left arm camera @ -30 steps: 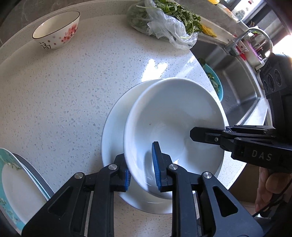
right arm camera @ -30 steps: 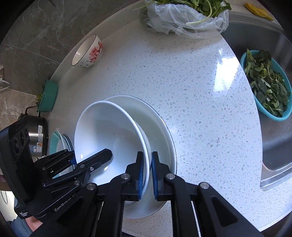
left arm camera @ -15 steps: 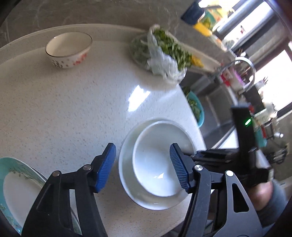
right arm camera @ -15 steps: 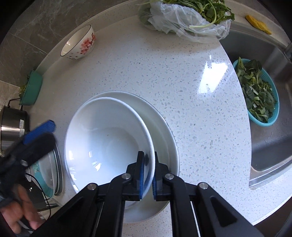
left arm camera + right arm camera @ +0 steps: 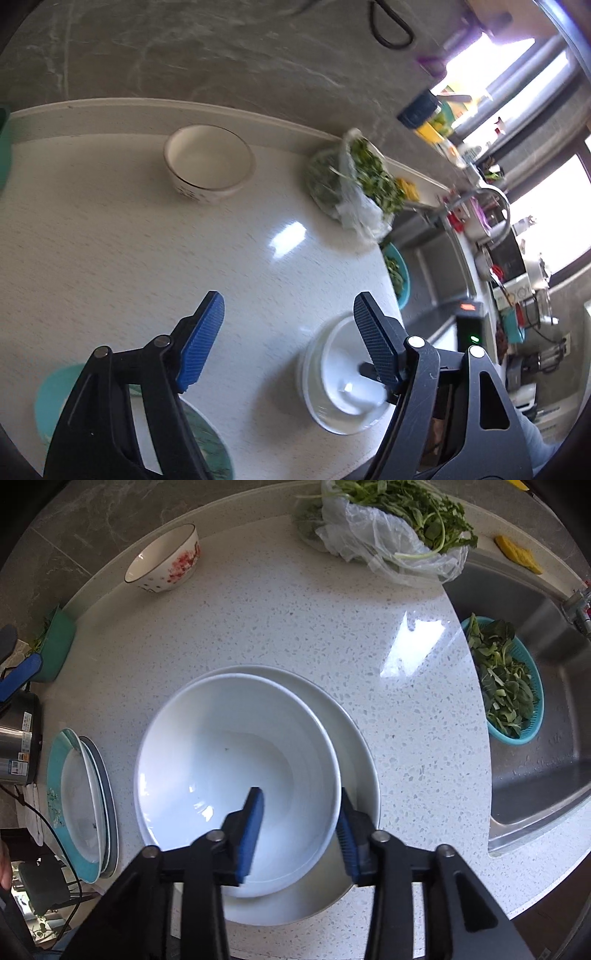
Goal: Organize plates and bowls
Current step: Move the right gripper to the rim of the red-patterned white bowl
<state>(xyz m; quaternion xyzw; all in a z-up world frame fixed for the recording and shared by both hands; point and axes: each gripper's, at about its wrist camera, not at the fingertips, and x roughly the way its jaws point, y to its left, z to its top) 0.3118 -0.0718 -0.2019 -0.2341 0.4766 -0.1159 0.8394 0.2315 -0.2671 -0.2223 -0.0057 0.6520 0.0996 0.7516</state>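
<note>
**A:** What were the jaws doing?

**B:** The right gripper (image 5: 301, 830) had its jaws parted, straddling the rim of the white bowl (image 5: 236, 771) without clamping it. The left gripper (image 5: 288, 332) hung wide apart above the surface (image 5: 110, 240), grasping nothing.

**A:** And the dishes?

**B:** The bowl sat in a white plate (image 5: 360, 764) near the front edge. Teal-rimmed plates (image 5: 79, 805) lay at the left edge, a floral bowl (image 5: 164, 559) by the back edge.
</note>
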